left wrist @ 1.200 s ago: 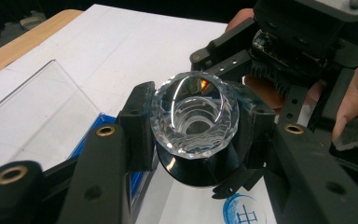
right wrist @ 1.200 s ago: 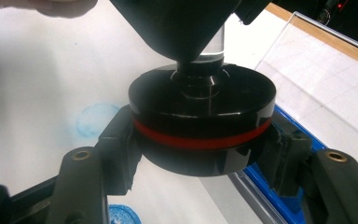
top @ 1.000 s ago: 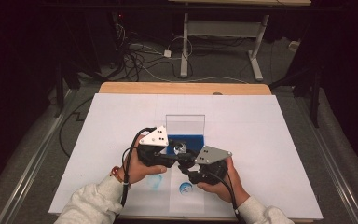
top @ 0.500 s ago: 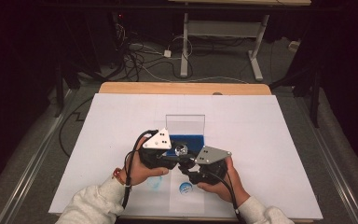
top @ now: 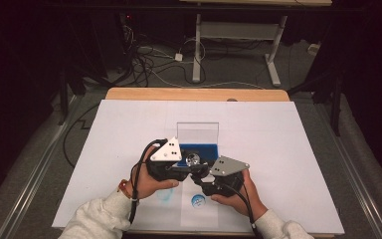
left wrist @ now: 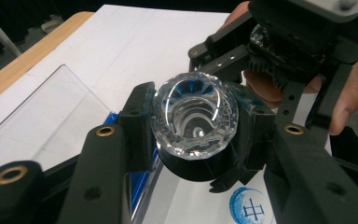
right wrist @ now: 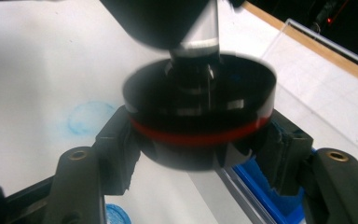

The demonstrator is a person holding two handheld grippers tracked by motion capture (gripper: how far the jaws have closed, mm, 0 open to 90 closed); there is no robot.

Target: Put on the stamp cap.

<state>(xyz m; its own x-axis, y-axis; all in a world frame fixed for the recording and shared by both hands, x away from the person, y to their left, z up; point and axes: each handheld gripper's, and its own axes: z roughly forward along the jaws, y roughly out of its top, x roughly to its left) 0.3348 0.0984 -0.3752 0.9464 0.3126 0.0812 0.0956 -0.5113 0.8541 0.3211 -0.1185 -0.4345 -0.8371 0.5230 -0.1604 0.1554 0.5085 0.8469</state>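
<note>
I see a white sheet (top: 288, 164) covering the bench; over a blue-lined clear box (top: 199, 144), my left gripper (left wrist: 191, 126) jaws clamp a faceted glass knob (left wrist: 195, 119), my right gripper (right wrist: 200, 140) jaws its black, red-banded round base (right wrist: 200, 109).

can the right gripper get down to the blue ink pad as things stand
Probably not right away. The right gripper is shut on the stamp's black base, while the left gripper clamps its crystal handle above the blue ink pad; both are occupied.
</note>
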